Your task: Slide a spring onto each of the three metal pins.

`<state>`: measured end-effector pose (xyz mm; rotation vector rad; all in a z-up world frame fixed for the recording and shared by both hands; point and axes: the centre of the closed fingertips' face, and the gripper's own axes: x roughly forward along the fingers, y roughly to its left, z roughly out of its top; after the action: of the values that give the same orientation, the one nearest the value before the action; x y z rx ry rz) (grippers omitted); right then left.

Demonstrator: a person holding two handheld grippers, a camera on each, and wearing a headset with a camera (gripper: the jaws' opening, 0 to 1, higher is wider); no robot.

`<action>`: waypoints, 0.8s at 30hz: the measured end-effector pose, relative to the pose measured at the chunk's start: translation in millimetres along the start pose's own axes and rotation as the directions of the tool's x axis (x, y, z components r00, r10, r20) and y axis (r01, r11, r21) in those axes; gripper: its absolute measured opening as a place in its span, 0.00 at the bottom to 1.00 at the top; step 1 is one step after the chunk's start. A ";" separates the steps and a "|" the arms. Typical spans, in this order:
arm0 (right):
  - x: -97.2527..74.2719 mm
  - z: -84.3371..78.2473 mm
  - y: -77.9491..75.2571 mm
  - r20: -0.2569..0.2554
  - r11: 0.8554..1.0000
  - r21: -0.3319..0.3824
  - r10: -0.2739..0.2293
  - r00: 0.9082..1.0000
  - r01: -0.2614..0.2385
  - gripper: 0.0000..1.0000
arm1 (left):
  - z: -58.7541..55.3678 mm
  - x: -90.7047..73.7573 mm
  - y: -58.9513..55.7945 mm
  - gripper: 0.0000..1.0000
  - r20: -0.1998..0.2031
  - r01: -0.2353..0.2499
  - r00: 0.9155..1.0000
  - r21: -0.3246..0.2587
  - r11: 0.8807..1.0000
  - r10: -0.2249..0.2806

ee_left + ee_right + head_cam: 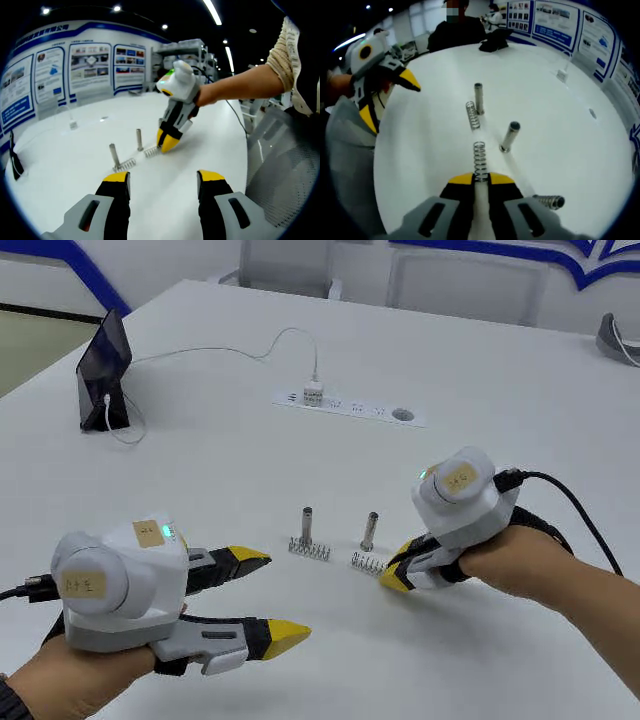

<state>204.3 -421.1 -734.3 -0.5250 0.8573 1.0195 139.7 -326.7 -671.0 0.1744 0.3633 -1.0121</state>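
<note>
Near the middle of the white counter (200,460) two metal pins stand upright and apart: one pin (307,523) toward the left edge, the other pin (370,530) toward the right. A loose spring (310,549) lies flat at the foot of the first. A second spring (367,562) lies just beside the other pin, and the right claw (392,580) is closed on its near end. The right gripper view shows the coils running out from between the pinched yellow tips. That view also shows a third metal piece (550,201) lying on its side just beside the claw; whether coils wrap it is unclear.

The left claw (278,593) hovers wide open and empty toward the near edge, apart from the pins. Each gripper carries pale yellow stickers (149,532) with handwriting too small to read.

Toward the far edge a power strip (350,406) sits in the counter with a white charger (313,393) plugged in. A dark tablet (105,365) stands by the left edge. Blue wall boards (90,62) in the left gripper view bear text that cannot be read.
</note>
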 end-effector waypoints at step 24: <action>-30.1 6.8 75.9 -0.023 0.969 -0.176 0.171 0.985 -0.172 0.12 | -2.8 21.7 -30.8 0.44 -0.044 0.106 0.994 0.067 0.992 -0.103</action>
<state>131.3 -397.7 -705.4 -0.6134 0.8332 1.2610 123.3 -359.1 -681.1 0.2410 0.3777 -1.1270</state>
